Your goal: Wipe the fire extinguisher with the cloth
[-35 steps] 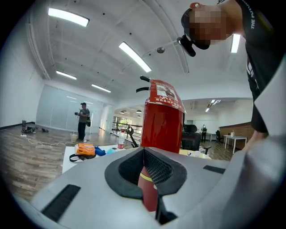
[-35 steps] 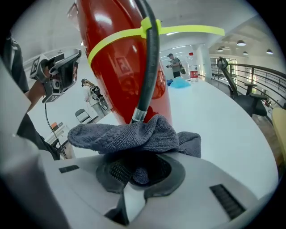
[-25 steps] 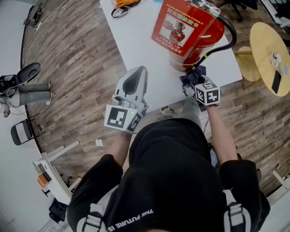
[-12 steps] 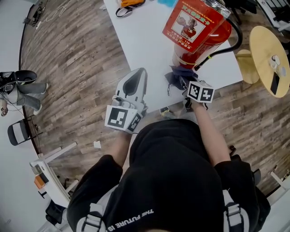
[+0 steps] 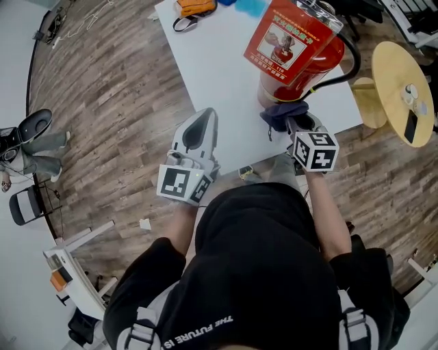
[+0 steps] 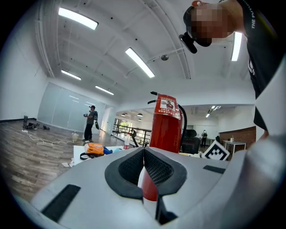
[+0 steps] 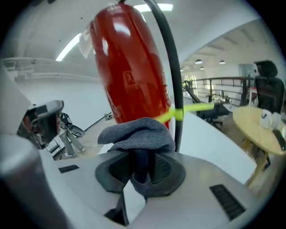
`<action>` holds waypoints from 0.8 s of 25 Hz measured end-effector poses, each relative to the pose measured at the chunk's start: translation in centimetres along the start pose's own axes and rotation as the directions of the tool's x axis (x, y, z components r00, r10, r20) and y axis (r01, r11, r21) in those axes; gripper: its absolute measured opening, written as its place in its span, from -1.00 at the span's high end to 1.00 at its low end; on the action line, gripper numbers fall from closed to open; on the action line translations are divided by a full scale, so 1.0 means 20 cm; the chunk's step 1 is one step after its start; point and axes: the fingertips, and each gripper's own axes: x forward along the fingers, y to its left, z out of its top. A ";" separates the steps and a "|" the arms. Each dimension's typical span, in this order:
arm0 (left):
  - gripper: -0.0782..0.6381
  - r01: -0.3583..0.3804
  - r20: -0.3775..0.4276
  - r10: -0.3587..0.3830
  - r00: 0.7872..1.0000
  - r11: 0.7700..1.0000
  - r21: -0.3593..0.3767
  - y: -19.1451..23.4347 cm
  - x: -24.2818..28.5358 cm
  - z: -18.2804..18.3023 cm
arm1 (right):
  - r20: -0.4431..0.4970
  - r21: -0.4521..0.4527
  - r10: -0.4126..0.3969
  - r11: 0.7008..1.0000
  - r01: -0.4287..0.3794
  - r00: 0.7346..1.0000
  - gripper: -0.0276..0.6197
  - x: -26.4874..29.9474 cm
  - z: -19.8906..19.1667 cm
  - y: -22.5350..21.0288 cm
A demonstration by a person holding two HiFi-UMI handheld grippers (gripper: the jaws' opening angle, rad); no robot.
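The red fire extinguisher [image 5: 301, 48] stands upright near the right edge of the white table [image 5: 219, 75], with a black hose [image 5: 342, 72] curving down its right side. My right gripper [image 5: 293, 125] is shut on a grey-blue cloth [image 5: 282, 111], which is pressed against the cylinder's base. In the right gripper view the cloth [image 7: 138, 132] bunches over the jaws [image 7: 140, 154] just in front of the red body [image 7: 129, 71]. My left gripper [image 5: 203, 117] rests shut and empty on the table, left of the extinguisher [image 6: 166, 125].
An orange item [image 5: 193, 7] lies at the table's far end. A round wooden side table [image 5: 404, 82] with small objects stands to the right. A folding chair [image 5: 27, 202] is on the floor at left. A person [image 6: 90, 123] stands far off.
The right gripper swept the cloth left along the extinguisher's base, then back right and closer against it. The left gripper has barely moved.
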 end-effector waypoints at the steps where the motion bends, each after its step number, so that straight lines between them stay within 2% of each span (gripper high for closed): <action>1: 0.72 0.009 0.001 -0.009 1.000 1.000 -0.001 -0.01 0.01 0.00 | 0.054 -0.045 -0.003 0.999 0.005 0.999 0.71 -0.08 0.12 0.03; 3: 0.72 0.028 0.002 -0.028 1.000 1.000 -0.002 -0.04 0.03 0.00 | 0.185 -0.127 0.002 0.992 0.022 0.983 0.71 -0.28 0.41 0.11; 5: 0.72 0.040 -0.002 -0.040 0.999 0.999 -0.004 -0.06 0.05 -0.01 | 0.304 -0.197 0.025 0.980 0.037 0.952 0.71 -0.47 0.70 0.19; 7: 0.72 0.052 -0.005 -0.052 0.999 0.999 -0.007 -0.08 0.06 -0.02 | 0.360 -0.221 0.063 0.975 0.020 0.931 0.71 -0.60 0.91 0.26; 10: 0.72 0.082 -0.005 -0.083 0.997 0.997 -0.004 -0.11 0.09 -0.01 | 0.350 -0.135 0.154 0.984 -0.113 0.924 0.71 -0.68 1.04 0.33; 12: 0.72 0.098 -0.003 -0.098 0.995 0.995 -0.004 -0.15 0.10 -0.01 | 0.344 -0.073 0.227 0.974 -0.215 0.911 0.71 -0.68 1.05 0.39; 14: 0.72 0.112 -0.003 -0.112 0.994 0.994 -0.005 -0.18 0.11 0.00 | 0.361 0.013 0.310 0.941 -0.338 0.879 0.71 -0.66 1.07 0.47; 16: 0.72 0.119 -0.002 -0.119 0.993 0.993 -0.004 -0.21 0.11 0.00 | 0.404 0.105 0.375 0.887 -0.449 0.835 0.71 -0.64 1.11 0.54; 18: 0.72 0.120 0.002 -0.120 0.993 0.993 0.000 -0.22 0.09 0.01 | 0.442 0.142 0.378 0.866 -0.480 0.813 0.71 -0.63 1.13 0.56; 20: 0.72 0.113 0.005 -0.114 0.994 0.994 0.003 -0.22 0.07 0.02 | 0.447 0.178 0.354 0.865 -0.470 0.821 0.71 -0.60 1.08 0.55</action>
